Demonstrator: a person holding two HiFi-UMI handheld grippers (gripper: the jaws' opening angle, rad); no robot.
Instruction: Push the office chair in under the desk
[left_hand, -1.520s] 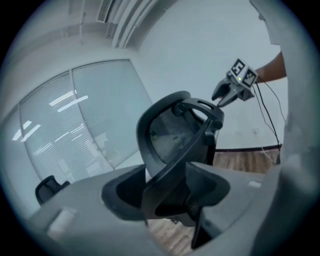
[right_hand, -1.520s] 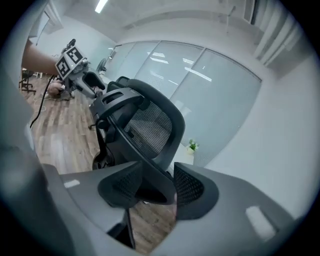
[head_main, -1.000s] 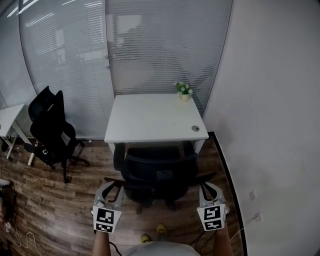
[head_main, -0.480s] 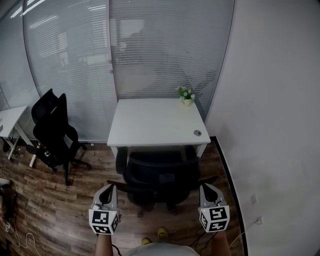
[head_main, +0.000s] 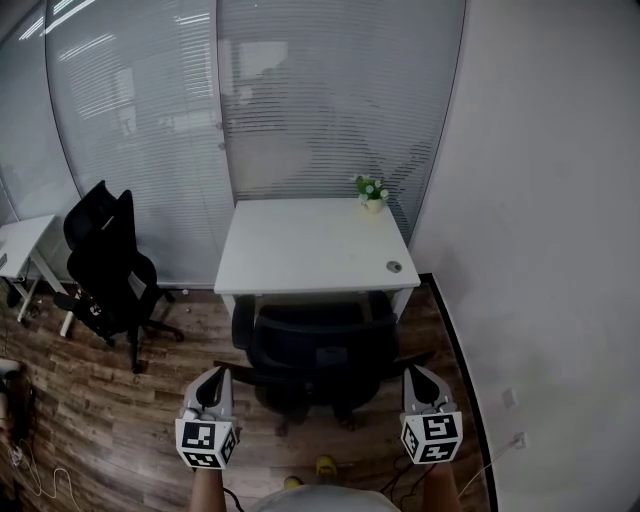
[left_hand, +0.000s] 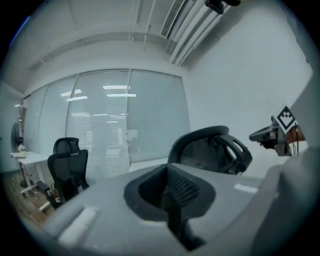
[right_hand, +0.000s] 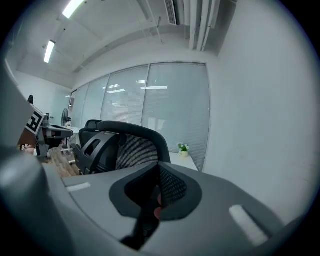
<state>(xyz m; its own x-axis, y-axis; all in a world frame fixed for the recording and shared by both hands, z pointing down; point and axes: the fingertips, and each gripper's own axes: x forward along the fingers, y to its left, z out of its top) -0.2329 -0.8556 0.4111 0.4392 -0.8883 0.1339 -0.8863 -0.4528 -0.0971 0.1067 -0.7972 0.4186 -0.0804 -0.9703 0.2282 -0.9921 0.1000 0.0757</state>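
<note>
Change: since the earlier head view, both grippers had rolled upright and their jaws, then apart, had come together. The chair kept its place.
Office chair (head_main: 318, 352): lower centre of the frame, backrest toward the person, seat front seemingly just under the desk edge, base still out on the wooden floor.
Desk (head_main: 310, 245): white, mid-frame, against the glass partition.
Left gripper (head_main: 214, 376): clenched on nothing, just beside the chair's left armrest; contact unclear.
Right gripper (head_main: 414, 372): clenched and empty, beside the right armrest.
Why so: closed jaws probably served as blunt pushers, one on each side to keep the roll straight.
Further out: potted plant (head_main: 371, 190) at the desk's far corner; second chair (head_main: 105, 265) at mid-left.
</note>
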